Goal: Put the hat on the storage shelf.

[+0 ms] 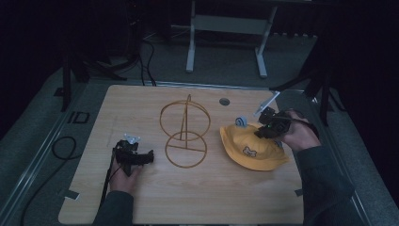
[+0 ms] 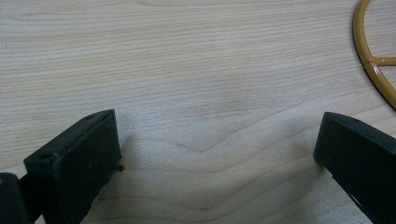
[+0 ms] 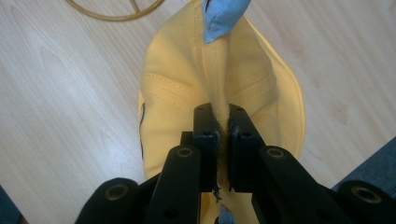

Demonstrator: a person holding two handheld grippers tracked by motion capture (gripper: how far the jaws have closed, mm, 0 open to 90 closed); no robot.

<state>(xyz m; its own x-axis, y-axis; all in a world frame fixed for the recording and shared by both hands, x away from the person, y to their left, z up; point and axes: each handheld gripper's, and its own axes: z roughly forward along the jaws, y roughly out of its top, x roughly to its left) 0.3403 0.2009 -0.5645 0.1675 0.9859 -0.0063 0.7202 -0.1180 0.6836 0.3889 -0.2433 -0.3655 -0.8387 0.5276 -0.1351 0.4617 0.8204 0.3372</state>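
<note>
Right gripper (image 3: 223, 126) pinches a fold of the yellow hat (image 3: 173, 93) — at 3 o'clock of the wire stand (image 1: 185, 132). Left gripper (image 2: 217, 149) gapes over bare table (image 2: 187, 70) — at 8 o'clock.

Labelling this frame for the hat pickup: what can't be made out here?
- Yellow hat: the print on its side is too small in the high view and cut off by the fold in the right gripper view.
- Blue piece on the hat: cropped by the top edge.
- Wire stand: mostly cut off by the frame edge in the left gripper view.
- Right gripper: the pinched fabric hides its pads.
</note>
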